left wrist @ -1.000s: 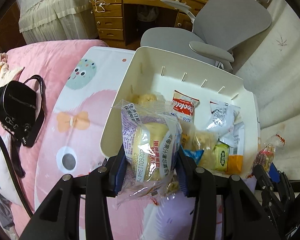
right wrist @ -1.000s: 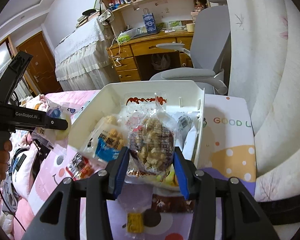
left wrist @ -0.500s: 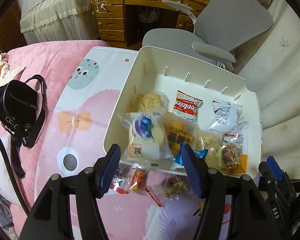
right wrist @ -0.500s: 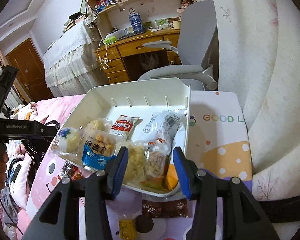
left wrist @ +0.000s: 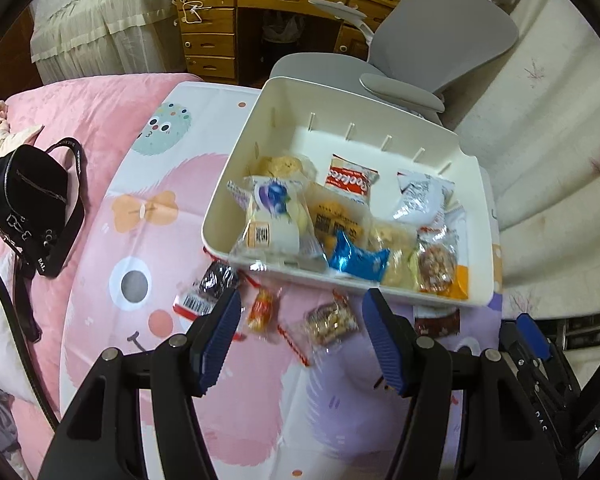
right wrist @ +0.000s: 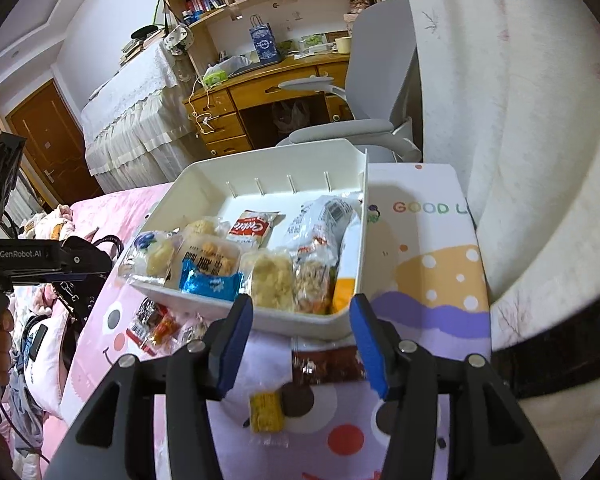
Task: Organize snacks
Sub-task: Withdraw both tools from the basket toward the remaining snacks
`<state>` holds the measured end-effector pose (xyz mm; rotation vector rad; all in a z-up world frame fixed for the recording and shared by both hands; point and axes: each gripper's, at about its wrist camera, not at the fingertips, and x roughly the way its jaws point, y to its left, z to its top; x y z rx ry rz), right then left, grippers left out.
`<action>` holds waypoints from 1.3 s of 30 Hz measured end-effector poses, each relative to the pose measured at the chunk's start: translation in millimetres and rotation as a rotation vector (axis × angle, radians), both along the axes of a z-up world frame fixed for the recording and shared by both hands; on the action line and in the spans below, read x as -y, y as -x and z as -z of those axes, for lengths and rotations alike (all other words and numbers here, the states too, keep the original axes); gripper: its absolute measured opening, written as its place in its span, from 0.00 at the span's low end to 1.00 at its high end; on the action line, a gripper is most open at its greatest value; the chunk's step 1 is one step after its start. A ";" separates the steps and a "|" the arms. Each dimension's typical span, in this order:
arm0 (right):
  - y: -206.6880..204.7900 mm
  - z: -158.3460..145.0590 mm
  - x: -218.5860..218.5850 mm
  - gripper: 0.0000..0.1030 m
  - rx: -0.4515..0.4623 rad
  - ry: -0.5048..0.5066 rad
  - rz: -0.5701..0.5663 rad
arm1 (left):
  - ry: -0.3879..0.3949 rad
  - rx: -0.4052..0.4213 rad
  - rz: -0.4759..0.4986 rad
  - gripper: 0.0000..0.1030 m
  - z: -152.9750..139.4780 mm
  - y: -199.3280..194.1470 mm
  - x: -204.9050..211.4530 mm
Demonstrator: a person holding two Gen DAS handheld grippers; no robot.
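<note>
A white bin (left wrist: pixel 364 110) rests on the cartoon bedsheet and holds several snack packets. The blueberry bread packet (left wrist: pixel 274 216) lies at its near left and the nut packet (left wrist: pixel 436 266) at its near right. My left gripper (left wrist: pixel 300 320) stands open in front of the bin, above loose snacks on the sheet: a nut bar packet (left wrist: pixel 332 320), an orange candy (left wrist: pixel 260 310) and a dark packet (left wrist: pixel 216 280). My right gripper (right wrist: pixel 300 320) is near the bin's (right wrist: pixel 280 168) front right corner. Its jaws are opening with nothing between them. Below it lie a brown packet (right wrist: pixel 328 364) and a yellow packet (right wrist: pixel 265 411).
A black bag (left wrist: pixel 28 204) lies on the pink quilt at the left. A grey office chair (left wrist: pixel 420 52) and a wooden desk (left wrist: pixel 260 12) stand behind the bin. A pale cushion (right wrist: pixel 520 120) rises along the right side.
The left gripper let go of the blueberry bread packet and the right gripper let go of the nut packet; both packets now lie in the bin. Both grippers drew back to the bin's near side.
</note>
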<state>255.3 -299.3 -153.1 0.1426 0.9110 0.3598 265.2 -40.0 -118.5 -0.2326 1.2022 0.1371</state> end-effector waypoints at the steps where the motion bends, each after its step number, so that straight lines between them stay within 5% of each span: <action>1: 4.7 -0.1 0.6 0.49 -0.010 -0.006 -0.002 | -0.001 0.002 0.008 0.60 -1.4 4.3 1.0; 23: 78.9 33.7 -35.6 0.49 -0.075 0.083 -0.101 | -0.019 0.037 0.125 0.60 31.5 69.2 -9.6; 39: 92.8 73.8 -67.3 0.49 -0.066 0.195 -0.061 | -0.042 -0.040 0.398 0.63 85.9 31.4 7.1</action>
